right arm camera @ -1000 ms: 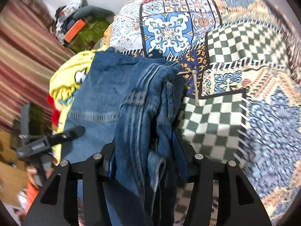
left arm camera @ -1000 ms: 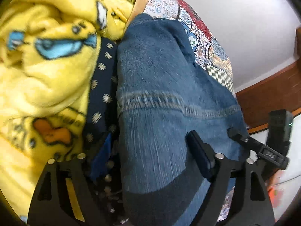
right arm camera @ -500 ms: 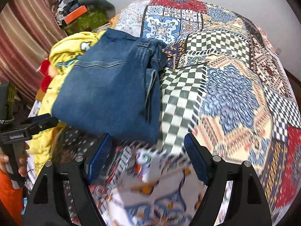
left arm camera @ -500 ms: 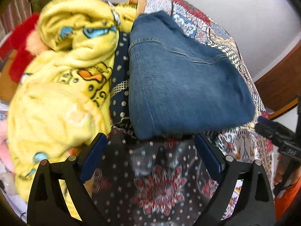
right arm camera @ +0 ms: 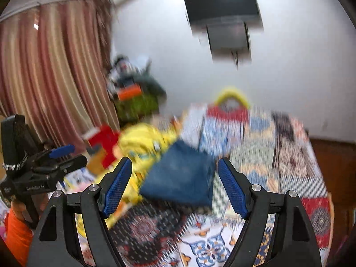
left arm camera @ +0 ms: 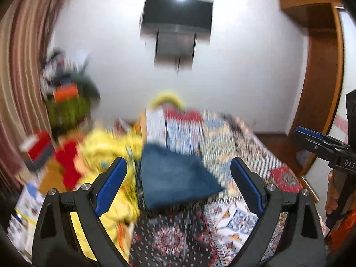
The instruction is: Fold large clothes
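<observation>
The folded blue jeans [left arm camera: 175,175] lie on the patchwork bedspread [left arm camera: 240,155], next to a yellow cartoon blanket [left arm camera: 106,149]. The jeans also show in the right wrist view [right arm camera: 182,178]. My left gripper [left arm camera: 178,178] is open and empty, held back from the jeans and above the bed. My right gripper [right arm camera: 174,181] is open and empty too, also pulled back. The right gripper appears at the right edge of the left wrist view [left arm camera: 320,144], and the left gripper at the left edge of the right wrist view [right arm camera: 51,162]. Both views are blurred by motion.
A dark screen [left arm camera: 175,15] hangs on the white wall. Striped curtains [right arm camera: 51,66] hang at the left. A cluttered green stand [right arm camera: 135,102] and red items [right arm camera: 106,142] sit beside the bed. A wooden door frame [left arm camera: 320,71] is at the right.
Both grippers let go of the jeans, opened and pulled back and upward. The jeans now lie folded on the bed, and the views have tilted up to show the wall.
</observation>
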